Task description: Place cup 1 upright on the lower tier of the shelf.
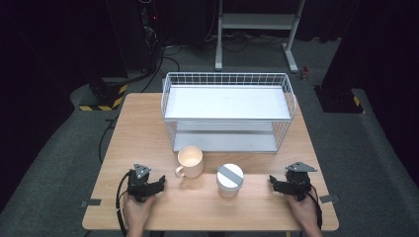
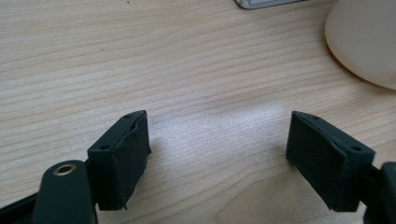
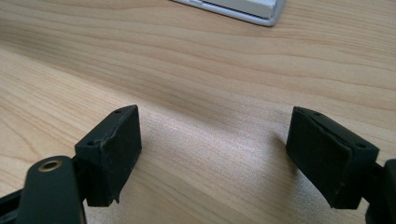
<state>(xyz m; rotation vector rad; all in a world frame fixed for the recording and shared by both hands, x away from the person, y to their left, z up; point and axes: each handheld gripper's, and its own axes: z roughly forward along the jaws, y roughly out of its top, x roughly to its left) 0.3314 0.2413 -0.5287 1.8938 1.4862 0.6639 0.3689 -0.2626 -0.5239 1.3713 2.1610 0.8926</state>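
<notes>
A cream mug with its handle to the left stands on the wooden table, just in front of a white wire basket rack. Right of the mug is a white lidded cup with a grey stripe across the lid. My left gripper rests near the front left, jaws open over bare wood; the mug's side shows at upper right in the left gripper view. My right gripper rests at the front right, also open with nothing between its jaws.
The rack's white base edge lies ahead in the right gripper view. Bare wood lies between the two grippers along the table's front edge. Beyond the table are dark floor, cables and a metal stand.
</notes>
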